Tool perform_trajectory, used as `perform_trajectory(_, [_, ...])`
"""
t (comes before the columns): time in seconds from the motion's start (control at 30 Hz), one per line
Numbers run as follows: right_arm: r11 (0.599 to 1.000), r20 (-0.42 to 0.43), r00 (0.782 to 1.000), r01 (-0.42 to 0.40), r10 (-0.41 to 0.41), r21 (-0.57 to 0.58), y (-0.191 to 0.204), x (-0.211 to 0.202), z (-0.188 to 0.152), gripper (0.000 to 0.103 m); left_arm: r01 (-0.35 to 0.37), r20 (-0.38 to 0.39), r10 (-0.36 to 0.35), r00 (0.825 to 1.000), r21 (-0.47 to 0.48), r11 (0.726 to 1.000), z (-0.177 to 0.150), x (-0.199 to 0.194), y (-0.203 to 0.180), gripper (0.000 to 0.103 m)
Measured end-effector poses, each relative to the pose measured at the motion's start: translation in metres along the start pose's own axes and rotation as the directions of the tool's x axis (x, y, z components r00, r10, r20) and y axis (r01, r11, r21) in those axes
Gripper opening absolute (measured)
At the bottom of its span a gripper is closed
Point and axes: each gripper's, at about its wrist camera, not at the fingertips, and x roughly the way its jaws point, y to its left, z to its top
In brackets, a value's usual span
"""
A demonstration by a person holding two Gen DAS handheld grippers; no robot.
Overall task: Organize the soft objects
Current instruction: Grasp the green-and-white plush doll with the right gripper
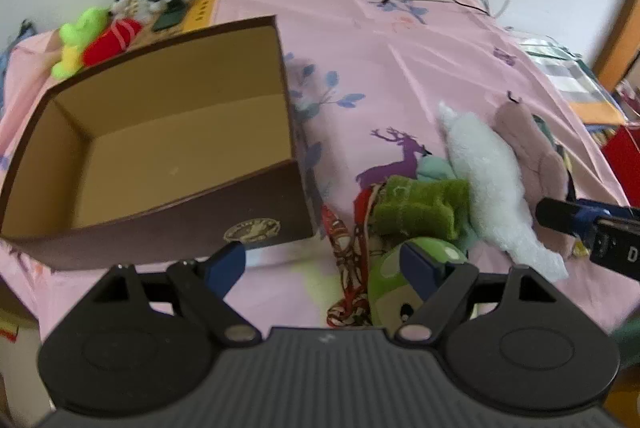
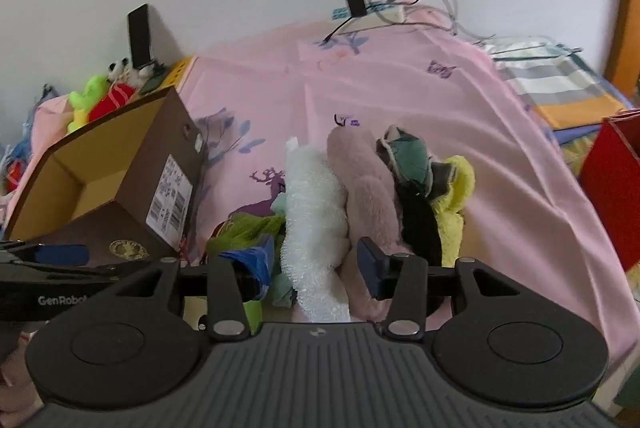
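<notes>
Left wrist view: the left claw (image 1: 324,262) stands wide and empty at lower centre, above a green mushroom toy (image 1: 388,288). An open brown box (image 1: 160,147) fills the left half on the pink sheet (image 1: 360,39). Right wrist view: the right claw (image 2: 316,260) stands wide around a white plush (image 2: 314,211) at centre, a pink plush (image 2: 368,187) just right of it in the toy pile.
</notes>
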Motion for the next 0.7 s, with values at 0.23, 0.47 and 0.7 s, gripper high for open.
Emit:
perform_trajectory(0.23, [0.994,-0.071,0.992,-0.104,0.101,-0.035,-0.007,0.009,0.012,0.030,-0.073,-0.012,0.073,0.997,-0.039,0.997,0.000,0.000,-0.003,0.082])
perform_trajectory(0.47, [0.984,-0.131,0.977,-0.173,0.165,-0.048,-0.007,0.015,0.018,0.030,-0.135,-0.012,0.135,0.991,-0.058,0.989,-0.004,-0.001,0.001,0.082])
perform_trajectory(0.7, [0.983,-0.136,0.976,-0.177,0.169,-0.052,-0.002,0.013,0.019,0.030,-0.146,-0.021,0.145,0.989,-0.065,0.987,-0.001,0.000,0.004,0.082])
